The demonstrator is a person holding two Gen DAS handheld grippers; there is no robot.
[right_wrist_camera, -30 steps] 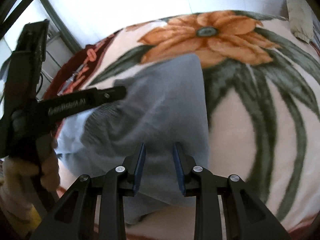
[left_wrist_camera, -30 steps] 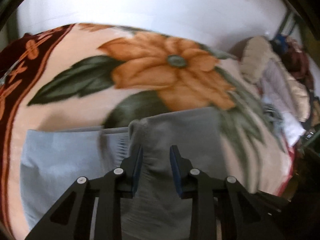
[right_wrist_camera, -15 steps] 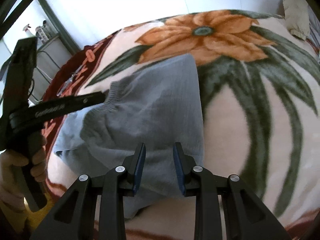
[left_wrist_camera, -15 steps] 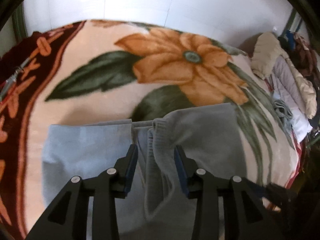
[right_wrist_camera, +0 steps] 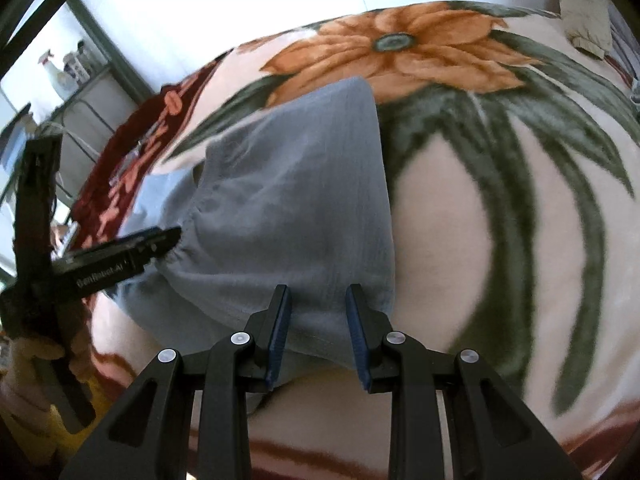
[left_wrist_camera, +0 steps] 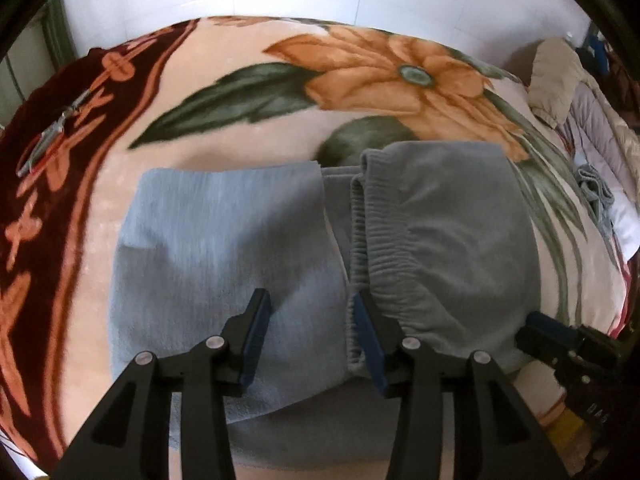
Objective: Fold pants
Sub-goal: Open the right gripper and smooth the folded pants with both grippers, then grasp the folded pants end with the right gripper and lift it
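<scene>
Grey pants [left_wrist_camera: 440,240] lie folded on a flowered blanket [left_wrist_camera: 240,128], their elastic waistband [left_wrist_camera: 360,240] laid over the legs [left_wrist_camera: 224,240]. They also show in the right wrist view [right_wrist_camera: 296,216]. My left gripper [left_wrist_camera: 310,316] is open and empty, just above the cloth beside the waistband. My right gripper [right_wrist_camera: 318,312] is open and empty over the near edge of the folded pants. The left gripper's body [right_wrist_camera: 100,264] shows at the left of the right wrist view, its tip at the waistband.
The blanket [right_wrist_camera: 500,220] covers a bed, with a dark red border [left_wrist_camera: 48,184] at the left. Pillows and piled clothes [left_wrist_camera: 580,120] lie at the right. A white wall stands behind. A shelf with bottles [right_wrist_camera: 72,72] stands at the far left.
My left gripper has let go of the waistband, opened wide and drawn back. The waistband now lies on the legs. My right gripper has opened slightly and stayed at the near edge.
</scene>
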